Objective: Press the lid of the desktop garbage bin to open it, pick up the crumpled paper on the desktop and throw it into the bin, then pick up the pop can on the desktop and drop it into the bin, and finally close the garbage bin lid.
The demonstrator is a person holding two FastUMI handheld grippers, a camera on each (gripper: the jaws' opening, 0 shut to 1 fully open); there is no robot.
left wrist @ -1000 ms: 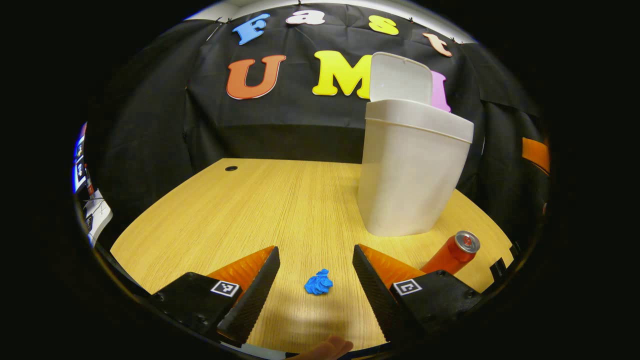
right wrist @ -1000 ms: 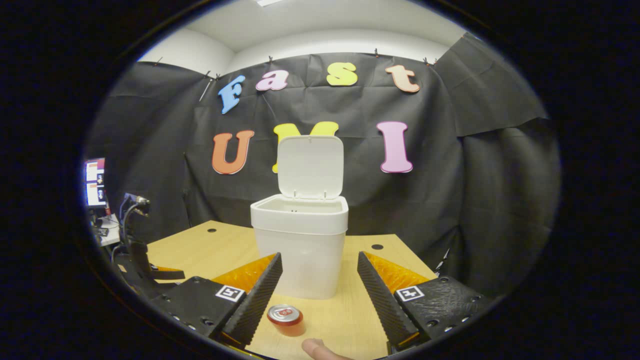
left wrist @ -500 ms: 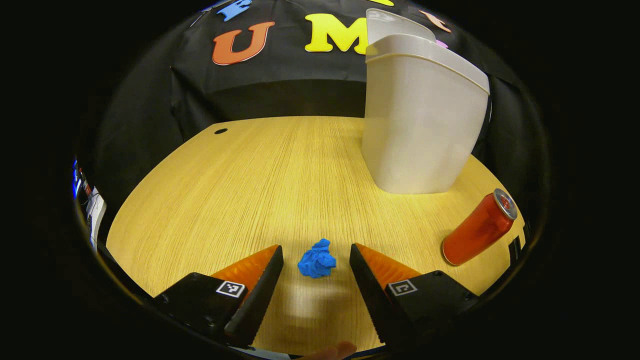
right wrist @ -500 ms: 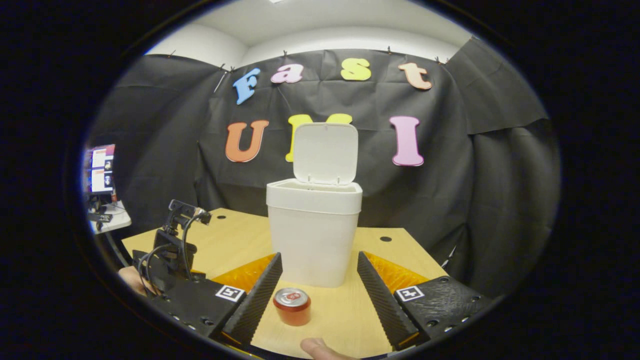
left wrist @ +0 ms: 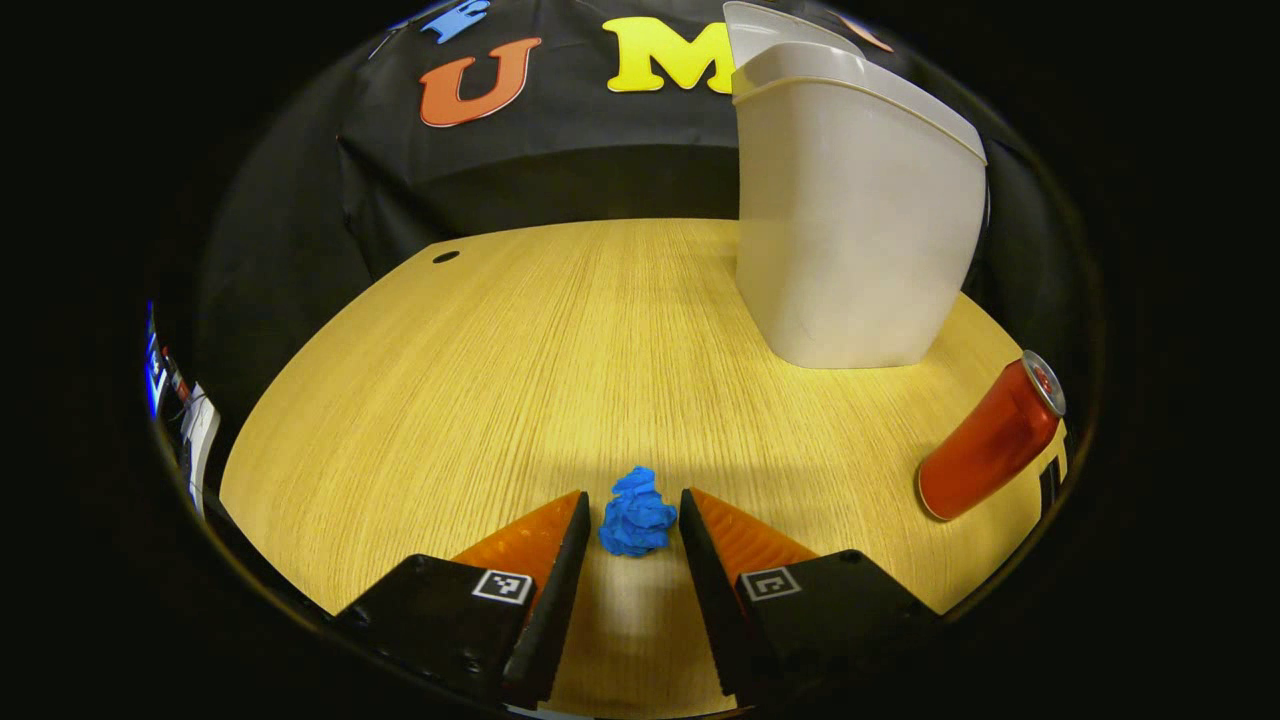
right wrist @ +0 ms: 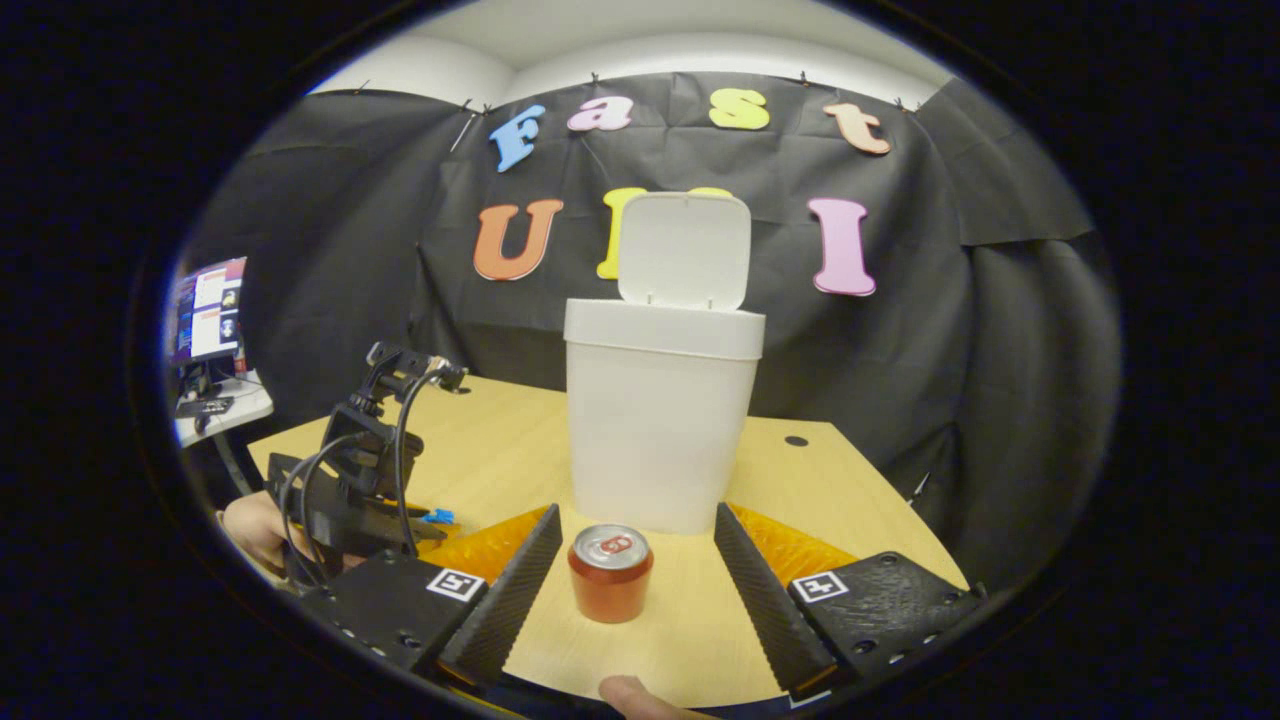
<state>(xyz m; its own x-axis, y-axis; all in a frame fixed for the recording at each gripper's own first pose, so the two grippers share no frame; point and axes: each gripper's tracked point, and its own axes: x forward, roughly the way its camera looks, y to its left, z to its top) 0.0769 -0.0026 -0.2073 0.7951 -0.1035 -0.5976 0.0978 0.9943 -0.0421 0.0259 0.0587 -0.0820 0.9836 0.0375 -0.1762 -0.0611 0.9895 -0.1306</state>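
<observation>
1. Blue crumpled paper (left wrist: 636, 519) sits on the wooden surface (left wrist: 520, 350), right between the fingers of the left tongs (left wrist: 632, 512). Fingers flank it on both sides with slim gaps, so not clamped yet: jaws partly spread, narrowing on the wad.
2. White garbage bin (left wrist: 860, 220) stands far right in the left gripper view, lid (right wrist: 684, 248) flipped up and upright behind the rim. Lid-press step looks done.
3. Step in hand, my read: the paper pickup. Next move calls for squeezing the fingers onto the wad, lifting straight up, then carrying far-right over the bin mouth. Wad is small and light; a loose pinch could drop it.
4. Red pop can (right wrist: 610, 573) stands upright on the surface, near side of the bin, between the spread fingers of the right tongs (right wrist: 637, 528), apart from both. Right tongs are wide and holding nothing. Can step not yet begun.
5. In the right gripper view the left tongs sit at left, low over the surface, cables looped on top, a hand behind them.
6. Writing: can top has a small marking, too small to read. Square coded markers on the tongs bodies, no readable text.
</observation>
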